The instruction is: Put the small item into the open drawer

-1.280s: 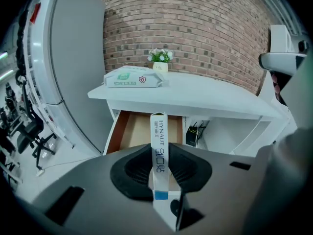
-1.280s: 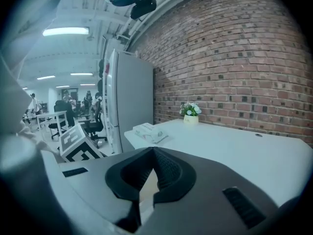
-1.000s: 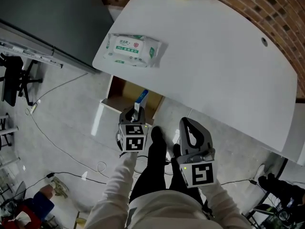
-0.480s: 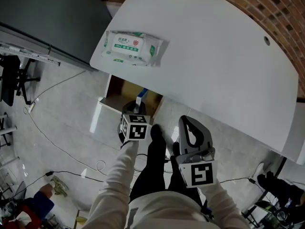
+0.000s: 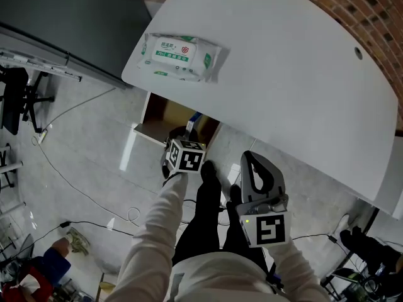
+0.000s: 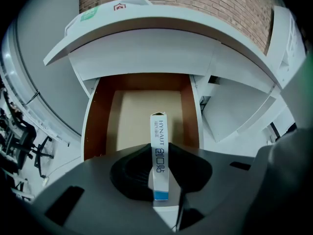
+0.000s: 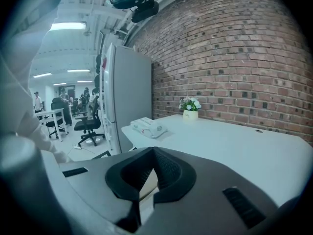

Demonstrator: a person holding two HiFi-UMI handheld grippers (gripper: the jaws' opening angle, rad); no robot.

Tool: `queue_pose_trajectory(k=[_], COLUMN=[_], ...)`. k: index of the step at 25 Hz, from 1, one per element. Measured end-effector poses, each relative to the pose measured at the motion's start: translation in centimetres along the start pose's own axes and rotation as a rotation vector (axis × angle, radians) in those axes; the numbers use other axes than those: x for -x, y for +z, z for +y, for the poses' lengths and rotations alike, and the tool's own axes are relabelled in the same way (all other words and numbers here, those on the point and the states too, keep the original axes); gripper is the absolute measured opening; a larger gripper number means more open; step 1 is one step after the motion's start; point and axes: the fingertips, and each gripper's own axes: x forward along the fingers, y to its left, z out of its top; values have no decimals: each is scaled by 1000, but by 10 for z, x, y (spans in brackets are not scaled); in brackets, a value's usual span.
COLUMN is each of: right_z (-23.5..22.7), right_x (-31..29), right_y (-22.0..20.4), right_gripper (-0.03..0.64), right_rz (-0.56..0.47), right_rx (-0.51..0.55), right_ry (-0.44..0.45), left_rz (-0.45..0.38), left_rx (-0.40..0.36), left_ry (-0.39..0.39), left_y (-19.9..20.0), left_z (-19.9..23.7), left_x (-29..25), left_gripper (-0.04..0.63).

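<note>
The slim white carton with a blue end (image 6: 158,131) is pinched upright between the jaws of the left gripper (image 6: 159,163), its long axis aimed forward so that it can be lowered end-first. It is held just above the front edge of the open brown-walled drawer (image 6: 98,116), not yet inside; the pale drawer floor is seen bare beyond it.

The right gripper (image 7: 152,153) is kept back near the person's body, its jaws pressed together on nothing, presumably parked out of the way since only one gripper is needed.

The drawer is hung beneath a curved white desk (image 5: 289,74), on which a white-and-green soft pack of wipes (image 5: 181,51) is laid near the corner. A small pot of white flowers (image 7: 190,106) is set at the far edge (against the red brick wall (image 7: 234,58)). A tall grey cabinet (image 7: 129,92) is stood beside the desk, and loose cables are trailed over the glossy pale floor (image 5: 94,156).
</note>
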Motion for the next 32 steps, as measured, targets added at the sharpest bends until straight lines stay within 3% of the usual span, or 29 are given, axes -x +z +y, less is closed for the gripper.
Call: queue_pose_trajectory(k=[8,32], right_z=[1,4], right_x=[3,4], right_y=[-7,-24], right_gripper=[26,26], right_rz=[18,51], right_rx=[1,4], right_ry=[-10,-12], left_rz=[49,123], left_rx=[48,-79], left_ry=[9,45], left_y=[-17,-23], left_z=[4,-8], left_x=[-27,-71], left_gripper=[97,97])
